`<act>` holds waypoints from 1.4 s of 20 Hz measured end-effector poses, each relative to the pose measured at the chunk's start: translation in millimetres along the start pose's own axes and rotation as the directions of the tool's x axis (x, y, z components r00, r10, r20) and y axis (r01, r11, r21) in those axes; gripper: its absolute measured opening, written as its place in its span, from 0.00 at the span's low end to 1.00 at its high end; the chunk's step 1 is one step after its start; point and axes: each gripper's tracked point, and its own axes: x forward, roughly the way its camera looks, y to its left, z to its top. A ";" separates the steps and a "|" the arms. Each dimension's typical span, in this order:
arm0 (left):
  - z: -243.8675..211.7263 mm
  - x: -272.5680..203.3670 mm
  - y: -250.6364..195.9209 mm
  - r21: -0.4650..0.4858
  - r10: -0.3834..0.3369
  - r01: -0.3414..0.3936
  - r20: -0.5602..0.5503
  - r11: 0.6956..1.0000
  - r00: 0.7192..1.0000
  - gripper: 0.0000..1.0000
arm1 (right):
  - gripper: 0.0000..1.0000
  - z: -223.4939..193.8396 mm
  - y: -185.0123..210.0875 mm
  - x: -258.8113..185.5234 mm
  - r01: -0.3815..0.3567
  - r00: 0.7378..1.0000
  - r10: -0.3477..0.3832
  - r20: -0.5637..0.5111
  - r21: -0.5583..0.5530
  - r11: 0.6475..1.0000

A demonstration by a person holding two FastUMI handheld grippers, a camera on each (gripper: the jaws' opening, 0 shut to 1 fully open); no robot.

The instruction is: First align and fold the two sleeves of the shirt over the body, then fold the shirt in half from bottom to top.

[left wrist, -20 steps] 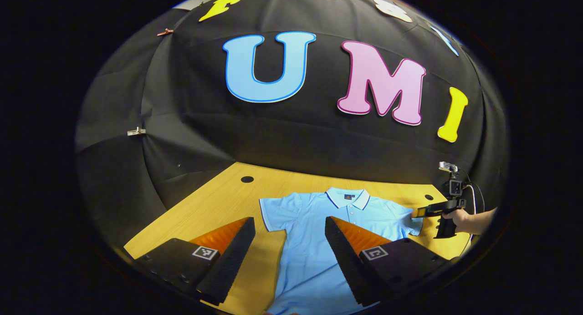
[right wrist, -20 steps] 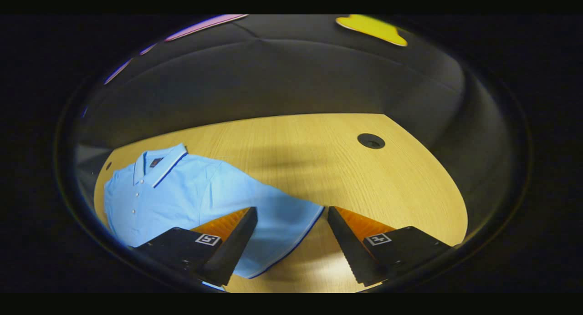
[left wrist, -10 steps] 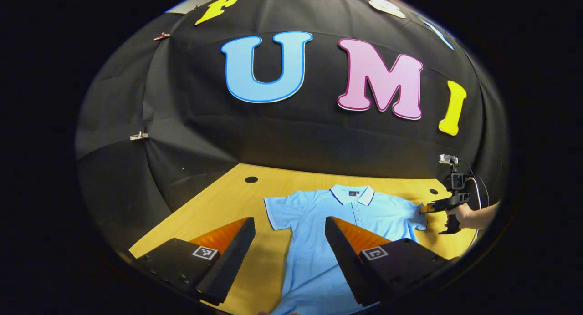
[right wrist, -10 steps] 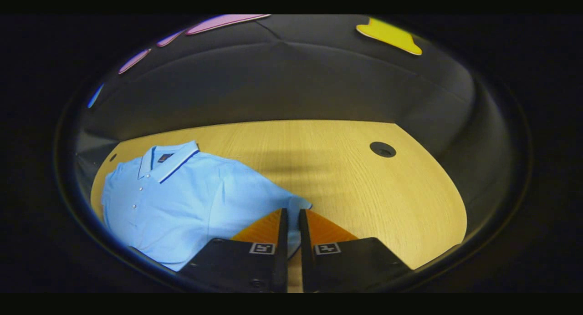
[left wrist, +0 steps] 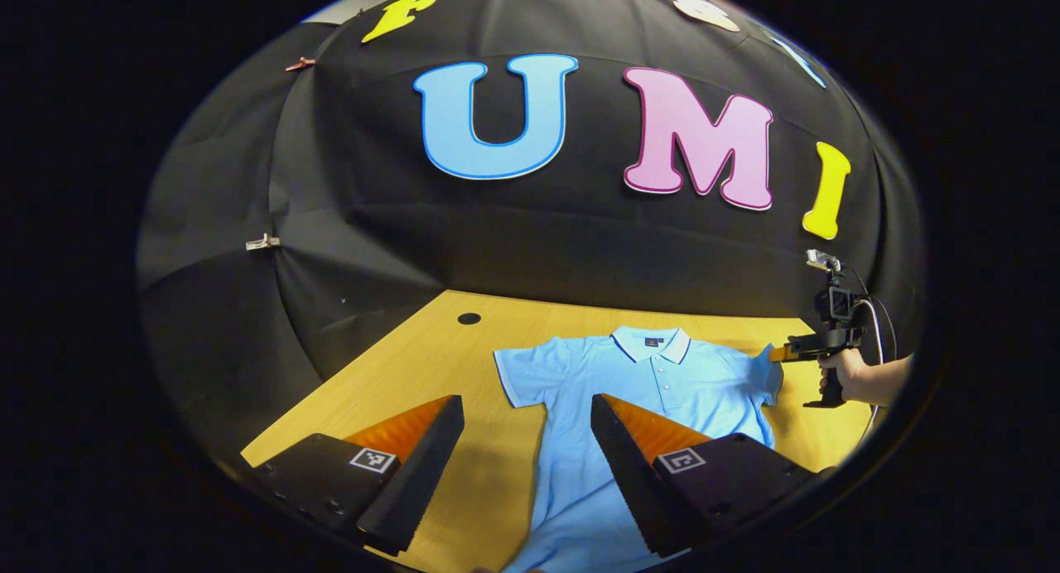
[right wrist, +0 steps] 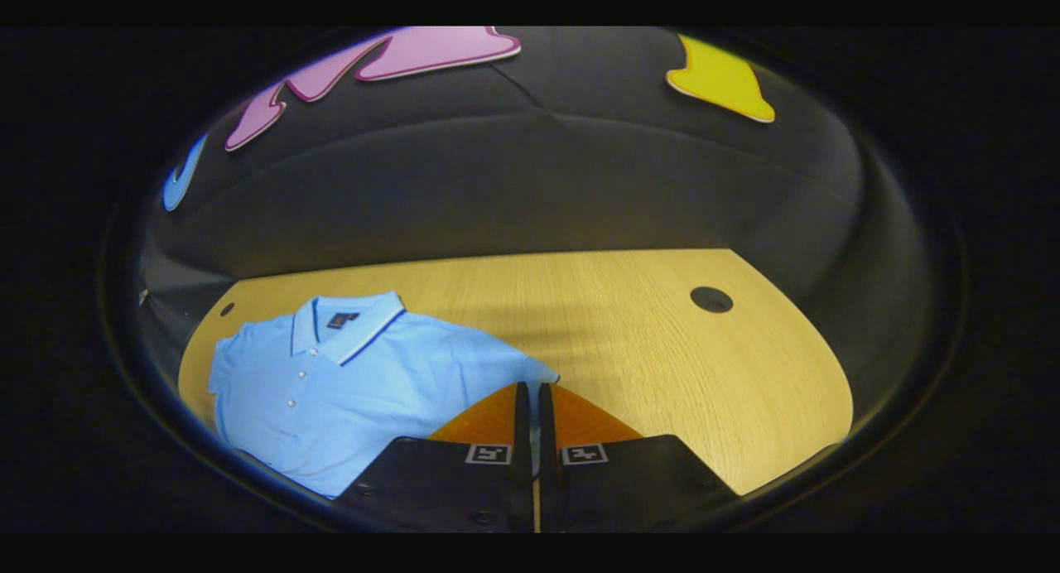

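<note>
On the desk (left wrist: 397,374) a shirt (left wrist: 638,391) lies flat (collar toward the far edge); right tongs (right wrist: 530,399) pinch its sleeve (right wrist: 530,366), left tongs (left wrist: 526,428) spread wide above.

A light yellow wooden table (left wrist: 431,366) with a visible grain filled the near part of the booth. Round dark holes were cut through its top: one near the far left corner (left wrist: 469,318), and one towards the far right (right wrist: 711,299) in the right gripper view. Behind the table hung a black cloth wall (left wrist: 530,242), creased in folds. Two small clips were pinned to it on the left, a pale metal clip (left wrist: 262,243) lower down and a reddish clip (left wrist: 300,63) higher up.
</note>
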 end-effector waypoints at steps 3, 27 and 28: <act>0.7 0.4 10.6 0.029 0.030 -0.031 0.005 0.999 1.000 0.99 | 0.02 25.1 53.5 -3.1 -0.056 0.997 0.061 0.043 -0.110 0.992; -21.1 265.8 35.2 0.003 -0.054 0.055 -0.171 0.998 0.984 0.99 | 0.98 0.1 103.9 -138.7 -0.142 0.966 0.182 0.186 -0.208 0.968; -27.1 280.0 36.7 0.005 -0.055 0.057 -0.185 0.998 0.981 0.99 | 0.98 -1.2 95.2 -144.9 -0.136 0.965 0.173 0.195 -0.190 0.972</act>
